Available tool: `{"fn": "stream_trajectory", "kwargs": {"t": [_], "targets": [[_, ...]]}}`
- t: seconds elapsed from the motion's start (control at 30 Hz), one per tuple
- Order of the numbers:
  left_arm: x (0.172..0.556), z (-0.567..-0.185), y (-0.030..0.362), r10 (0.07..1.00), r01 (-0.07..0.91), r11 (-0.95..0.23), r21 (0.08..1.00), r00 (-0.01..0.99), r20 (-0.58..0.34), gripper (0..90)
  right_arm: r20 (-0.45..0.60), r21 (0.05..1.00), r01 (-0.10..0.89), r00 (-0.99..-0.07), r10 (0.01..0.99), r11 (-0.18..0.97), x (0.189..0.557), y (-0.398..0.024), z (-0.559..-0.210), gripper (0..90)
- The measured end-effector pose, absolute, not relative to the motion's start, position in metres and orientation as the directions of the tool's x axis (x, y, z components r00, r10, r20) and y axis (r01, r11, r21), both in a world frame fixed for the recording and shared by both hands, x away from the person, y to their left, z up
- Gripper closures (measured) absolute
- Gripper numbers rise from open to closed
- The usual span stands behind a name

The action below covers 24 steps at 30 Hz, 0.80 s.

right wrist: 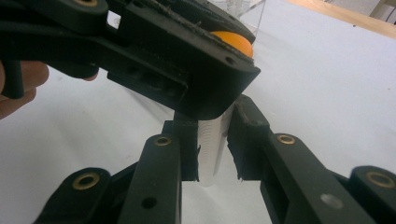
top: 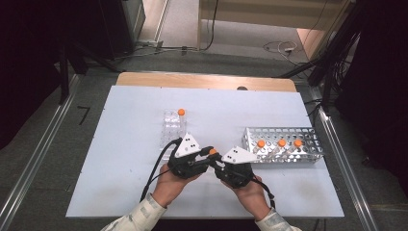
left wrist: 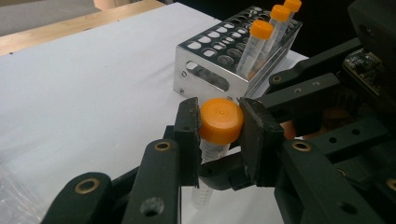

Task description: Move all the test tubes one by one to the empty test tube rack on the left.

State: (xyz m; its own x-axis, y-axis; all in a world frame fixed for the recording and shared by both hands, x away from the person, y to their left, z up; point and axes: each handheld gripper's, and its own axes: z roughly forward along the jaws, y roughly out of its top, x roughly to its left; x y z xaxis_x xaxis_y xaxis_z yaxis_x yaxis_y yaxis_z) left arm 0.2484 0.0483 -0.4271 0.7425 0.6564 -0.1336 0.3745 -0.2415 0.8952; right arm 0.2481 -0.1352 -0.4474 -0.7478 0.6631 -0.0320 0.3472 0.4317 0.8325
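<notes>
Left gripper view: left gripper clamped on orange screw cap of clear plastic tube; right gripper pinches its body, just left of perforated metal rack. Likely uncapping: keep body firmly pinched, twist cap squarely, tube upright.

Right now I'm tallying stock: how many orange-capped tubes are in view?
5: three in the metal rack at; one in the clear rack; one held between both tools. None seems hidden.
</notes>
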Motion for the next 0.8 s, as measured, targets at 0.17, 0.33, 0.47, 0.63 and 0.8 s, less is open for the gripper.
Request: {"fn": "stream_trajectory", "kwargs": {"t": [0.17,0.33,0.47,0.63,0.8], "targets": [[0.251,-0.423,0.053,0.667,0.380,-0.223,0.897,0.731,-0.144,70.2,-0.009,0.838,0.356,-0.749,0.663,0.413,0.247,-0.138,-0.445,50.7],[0.255,-0.417,0.059,0.682,0.381,-0.201,0.903,0.716,-0.150,70.3,0.002,0.842,0.356,-0.754,0.657,0.405,0.242,-0.146,-0.441,37.0],[0.260,-0.412,0.065,0.696,0.384,-0.182,0.905,0.701,-0.157,70.2,0.002,0.846,0.355,-0.748,0.664,0.398,0.237,-0.158,-0.439,33.8],[0.267,-0.406,0.071,0.711,0.392,-0.162,0.906,0.683,-0.168,70.2,0.008,0.855,0.357,-0.733,0.680,0.375,0.232,-0.173,-0.434,33.8],[0.273,-0.401,0.072,0.723,0.390,-0.155,0.908,0.671,-0.165,70.2,0.008,0.866,0.352,-0.720,0.694,0.354,0.228,-0.185,-0.430,33.3]]}}
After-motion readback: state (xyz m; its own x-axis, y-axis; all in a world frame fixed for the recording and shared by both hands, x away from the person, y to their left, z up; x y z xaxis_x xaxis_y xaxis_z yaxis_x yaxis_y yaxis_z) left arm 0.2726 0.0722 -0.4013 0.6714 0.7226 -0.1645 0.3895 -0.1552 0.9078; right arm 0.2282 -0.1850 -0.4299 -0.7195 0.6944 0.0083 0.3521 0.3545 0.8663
